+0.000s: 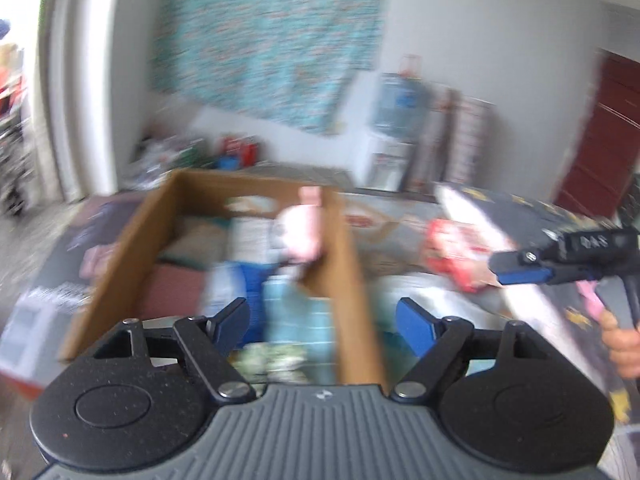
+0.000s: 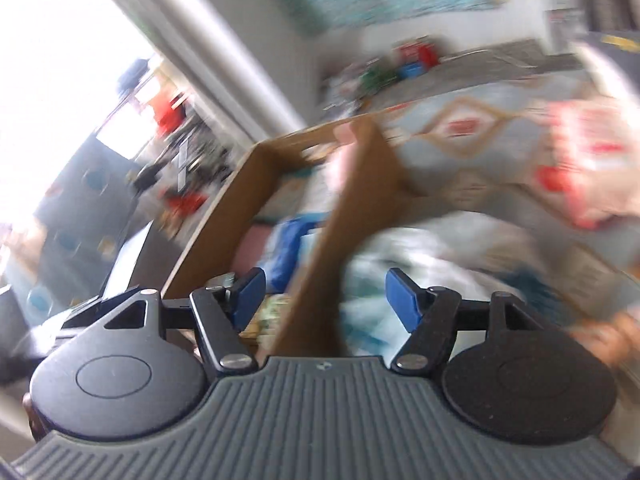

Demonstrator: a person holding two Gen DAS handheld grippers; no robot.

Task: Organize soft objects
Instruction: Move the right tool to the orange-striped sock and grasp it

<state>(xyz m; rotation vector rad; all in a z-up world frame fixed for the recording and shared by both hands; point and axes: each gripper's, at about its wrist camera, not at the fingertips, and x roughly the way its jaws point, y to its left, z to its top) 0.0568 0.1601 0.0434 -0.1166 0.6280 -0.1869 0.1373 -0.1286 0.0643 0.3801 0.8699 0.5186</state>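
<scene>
Both views are motion-blurred. A brown cardboard box (image 1: 160, 216) holds soft items: a pink plush toy (image 1: 302, 232), blue cloth (image 1: 240, 280) and a light blue checked cloth (image 1: 298, 312). My left gripper (image 1: 322, 320) is open and empty, astride the box's right wall. My right gripper (image 2: 325, 298) is open and empty, also over the box's right wall (image 2: 352, 208); it shows from the side in the left wrist view (image 1: 520, 270). A red and white soft item (image 1: 452, 256) lies on the rug right of the box, also in the right wrist view (image 2: 588, 164).
A patterned rug (image 2: 472, 132) covers the floor. A pale crumpled cloth (image 2: 420, 248) lies by the box. A dark starred board (image 1: 500, 216) stands at the right. A water dispenser (image 1: 394, 132) and clutter line the far wall.
</scene>
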